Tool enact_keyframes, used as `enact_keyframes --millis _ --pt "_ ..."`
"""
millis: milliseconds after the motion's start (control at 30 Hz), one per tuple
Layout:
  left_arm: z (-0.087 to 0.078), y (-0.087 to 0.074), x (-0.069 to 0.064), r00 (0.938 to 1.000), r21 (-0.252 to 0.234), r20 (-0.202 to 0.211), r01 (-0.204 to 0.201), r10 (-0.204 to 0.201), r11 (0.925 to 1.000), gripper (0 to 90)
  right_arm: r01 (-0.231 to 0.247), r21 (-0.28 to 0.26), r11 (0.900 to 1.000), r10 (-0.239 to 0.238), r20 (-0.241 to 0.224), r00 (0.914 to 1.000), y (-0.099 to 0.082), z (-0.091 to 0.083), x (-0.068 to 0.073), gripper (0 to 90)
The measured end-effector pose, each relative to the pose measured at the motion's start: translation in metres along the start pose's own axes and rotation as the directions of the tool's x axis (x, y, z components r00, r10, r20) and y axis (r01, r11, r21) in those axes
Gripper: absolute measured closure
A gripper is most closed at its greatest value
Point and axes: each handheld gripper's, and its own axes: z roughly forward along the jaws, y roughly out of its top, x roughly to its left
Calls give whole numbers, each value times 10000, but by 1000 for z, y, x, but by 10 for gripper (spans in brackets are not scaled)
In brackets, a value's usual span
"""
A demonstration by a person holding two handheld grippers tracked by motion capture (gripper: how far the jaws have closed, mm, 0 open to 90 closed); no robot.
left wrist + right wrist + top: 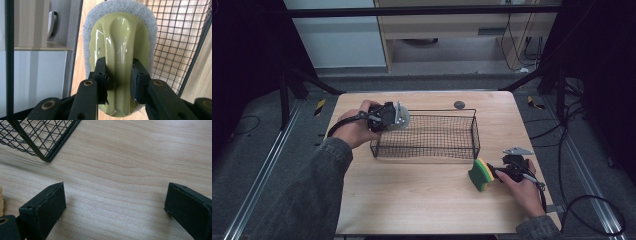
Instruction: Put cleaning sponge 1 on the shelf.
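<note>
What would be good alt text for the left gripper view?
Two black jaws clamp the glossy olive-green handle of a scrubber, whose grey pad rims the handle. A black wire basket stands to the right on the wooden table; pale cabinets show at left.

We see a light wooden bench (422, 195) with a black wire basket (427, 136) standing on its far half. A green and yellow sponge (480, 174) stands on edge on the bare wood near the basket's right front corner, and a small dark round disc (459, 104) lies by the bench's far edge.
</note>
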Motion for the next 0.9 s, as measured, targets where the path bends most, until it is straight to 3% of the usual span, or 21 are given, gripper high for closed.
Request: enact_keyframes --millis 900 --pt "34 6 -10 9982 246 607 -46 31 9997 705 26 -2 10000 -26 -26 10000 0 0 0 37"
